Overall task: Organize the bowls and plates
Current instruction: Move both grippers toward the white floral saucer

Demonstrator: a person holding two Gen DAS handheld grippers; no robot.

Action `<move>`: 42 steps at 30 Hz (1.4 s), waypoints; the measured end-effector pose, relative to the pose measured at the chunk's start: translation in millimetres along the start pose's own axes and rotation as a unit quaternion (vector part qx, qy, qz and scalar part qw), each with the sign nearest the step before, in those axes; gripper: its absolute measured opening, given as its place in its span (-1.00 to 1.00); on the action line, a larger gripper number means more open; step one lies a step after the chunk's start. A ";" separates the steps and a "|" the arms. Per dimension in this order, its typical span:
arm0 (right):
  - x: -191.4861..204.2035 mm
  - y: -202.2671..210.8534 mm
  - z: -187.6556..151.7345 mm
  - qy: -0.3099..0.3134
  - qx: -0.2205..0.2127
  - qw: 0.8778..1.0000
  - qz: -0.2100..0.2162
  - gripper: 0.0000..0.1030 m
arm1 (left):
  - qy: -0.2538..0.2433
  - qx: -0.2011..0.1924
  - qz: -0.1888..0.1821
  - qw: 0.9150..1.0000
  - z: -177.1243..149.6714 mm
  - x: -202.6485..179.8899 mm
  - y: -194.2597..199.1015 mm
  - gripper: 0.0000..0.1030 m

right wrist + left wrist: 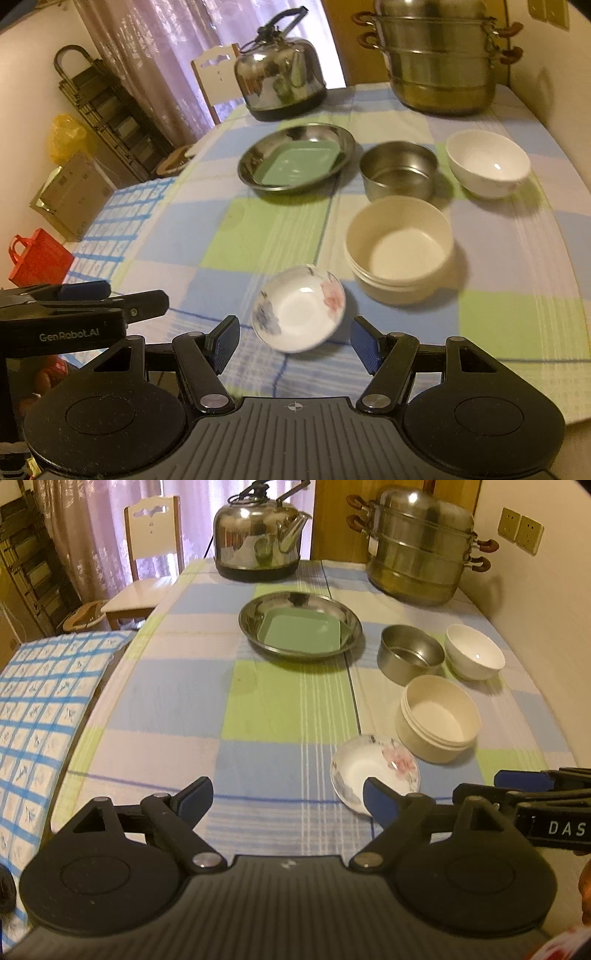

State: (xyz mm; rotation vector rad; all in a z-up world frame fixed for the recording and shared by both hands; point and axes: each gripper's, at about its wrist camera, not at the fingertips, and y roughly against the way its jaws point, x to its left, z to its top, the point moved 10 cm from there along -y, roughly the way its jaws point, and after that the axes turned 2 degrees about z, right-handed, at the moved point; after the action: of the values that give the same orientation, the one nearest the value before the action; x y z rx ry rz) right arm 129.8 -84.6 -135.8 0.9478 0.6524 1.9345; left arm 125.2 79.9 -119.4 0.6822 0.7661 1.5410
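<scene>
Checked tablecloth (258,709) fills my view; my left gripper (288,794) and right gripper (293,338) both gape empty, left finger partly hiding the small floral porcelain dish (373,771).

Both wrist views look down-forward, close — sharing the checked table (258,716).

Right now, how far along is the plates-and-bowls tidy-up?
Done: the green square plate sits in the steel plate. In hand: nothing; both grippers are open, the right gripper nearest the floral dish. Left: that dish, the cream bowl, the steel bowl and the white bowl stand separately.
</scene>
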 end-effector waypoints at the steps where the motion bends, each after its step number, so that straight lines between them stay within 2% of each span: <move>1: -2.8 0.4 -2.1 -0.003 0.002 1.000 -0.004 0.29 | 0.002 0.004 0.001 1.000 -3.0 -1.6 -0.5 0.70; 13: -28.3 8.3 -17.5 -0.037 0.017 0.999 -0.023 0.29 | 0.000 0.022 -0.001 1.000 -18.4 -24.8 -1.1 0.70; 30: -38.7 8.7 -22.7 -0.065 0.024 0.997 -0.018 0.29 | -0.022 0.042 -0.020 0.999 -19.3 -47.1 -14.9 0.70; 42: -52.8 -9.3 -24.3 -0.074 0.051 0.995 -0.040 0.28 | -0.022 0.063 -0.040 0.997 -23.5 -45.4 -40.7 0.64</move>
State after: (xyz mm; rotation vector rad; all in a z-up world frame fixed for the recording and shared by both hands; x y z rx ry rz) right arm 132.2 -127.6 -175.8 1.0998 0.6968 1.7562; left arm 136.0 35.2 -165.7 0.7667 0.8535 1.4099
